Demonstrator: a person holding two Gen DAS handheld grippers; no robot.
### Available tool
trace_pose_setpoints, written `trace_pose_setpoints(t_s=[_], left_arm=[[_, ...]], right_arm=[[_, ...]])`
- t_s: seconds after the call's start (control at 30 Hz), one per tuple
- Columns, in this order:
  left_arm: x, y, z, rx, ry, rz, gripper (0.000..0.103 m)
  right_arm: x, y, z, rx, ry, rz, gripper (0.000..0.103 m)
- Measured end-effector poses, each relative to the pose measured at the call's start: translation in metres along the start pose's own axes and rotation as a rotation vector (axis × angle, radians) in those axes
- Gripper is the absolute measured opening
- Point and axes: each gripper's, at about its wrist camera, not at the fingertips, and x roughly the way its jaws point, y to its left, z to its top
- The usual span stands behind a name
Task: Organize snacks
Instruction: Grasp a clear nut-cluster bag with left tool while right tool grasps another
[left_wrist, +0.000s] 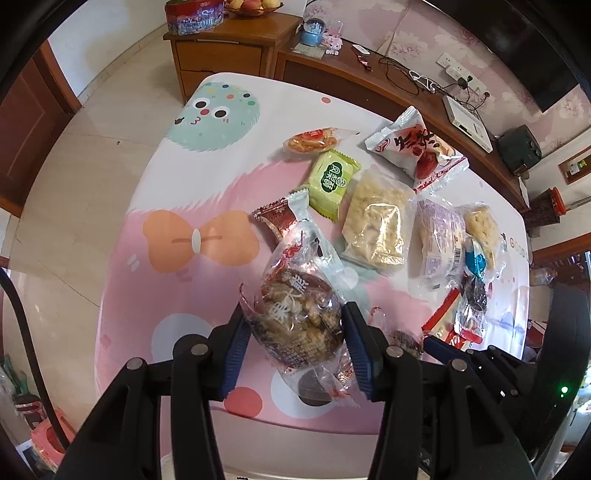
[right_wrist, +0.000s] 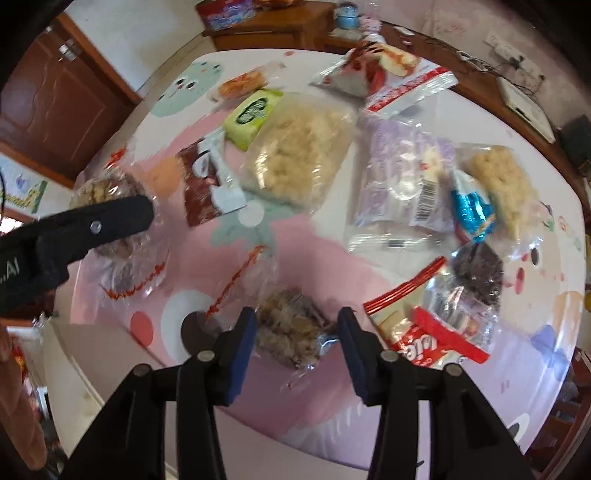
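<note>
two pairs of tongs work the near edge of the table (right_wrist: 332, 424), each over its own clear-wrapped nut cake. the left tongs (left_wrist: 295, 347) have their blue pads against both sides of the left nut cake (left_wrist: 295, 314), closed to about the cake's width; it looks gripped, though whether it is lifted off the cloth cannot be told. the right tongs (right_wrist: 297, 347) stand open about as wide, with the right nut cake (right_wrist: 291, 339) lying between the pads; a gap shows on the right side, so this one looks bracketed, not held. the right view is smeared, so contact on the left pad cannot be told.

just beside it on the right lie a red and white packet (right_wrist: 428, 332) and a dark round cake (right_wrist: 478, 271) in clear wrap. further back sit a brown packet (right_wrist: 207, 184), a purple bun bag (right_wrist: 402, 184), a blue foil sweet (right_wrist: 472, 212), two puffed rice blocks, the big rice block (right_wrist: 299, 155) and the small rice block (right_wrist: 498, 184), then a green packet (right_wrist: 253, 114), an orange cracker bag (right_wrist: 243, 83) and a red date bag (right_wrist: 384, 74) farthest off.

risks, as i judge them: slick crinkly film could let the left cake slide out if the squeeze is light, while a hard squeeze could crumble it. closing the right tongs may pinch only loose wrapper, or nudge the red and white packet, since it lies so close.
</note>
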Motion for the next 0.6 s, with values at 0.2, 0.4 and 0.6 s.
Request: trace_pose_setpoints(t_s=[0.2, 0.4, 0.6], left_arm=[[0.003, -0.002, 0.001, 0.009, 0.011, -0.025, 0.048], [0.003, -0.008, 0.000, 0.020, 0.015, -0.032, 0.049], [0.007, -0.004, 0.001, 0.007, 0.020, -0.035, 0.049]], right_arm=[[0.007, -0.002, -0.001, -0.063, 0.081, 0.104, 0.054], [0.015, 0.011, 0.004, -0.127, 0.089, 0.073, 0.058], [0.020, 0.035, 0.007, -0.203, 0.076, 0.034, 0.062]])
